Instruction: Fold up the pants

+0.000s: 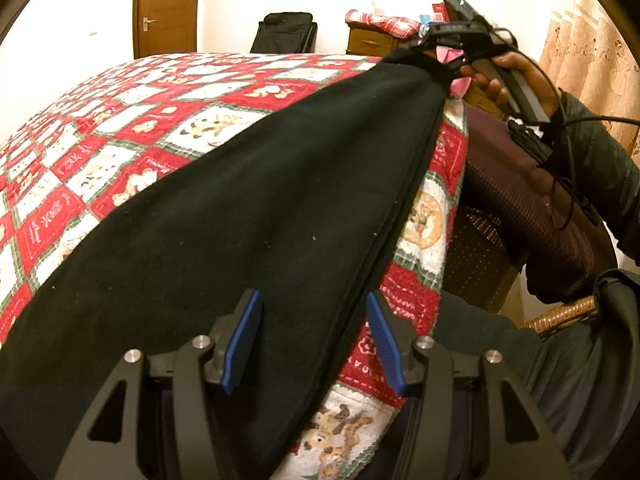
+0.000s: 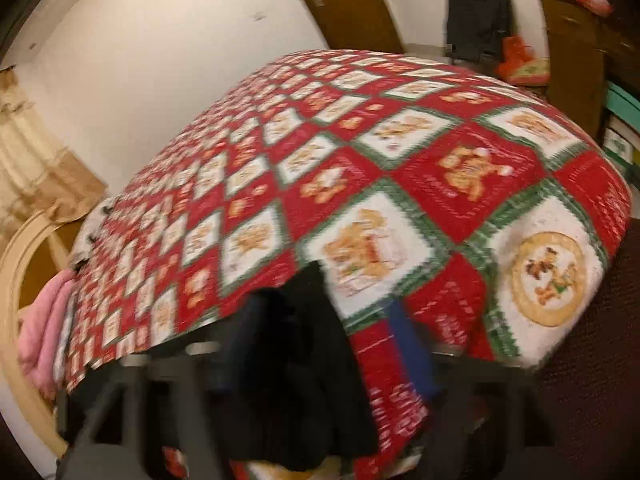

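The black pants lie stretched along the near edge of the bed's red patchwork quilt, doubled lengthwise. This looks like the straightening step before a crosswise fold.

The left gripper sits with its blue pads apart and the cloth running between them, apparently unpinched. At the far end the right gripper, held in the person's hand, meets the bunched fabric. Its own view is blurred, but the jaws seem parted, with dark cloth draped at one finger — hold or release, I cannot tell.

Next, both ends need a firm pinch — then one end carried over to the other.
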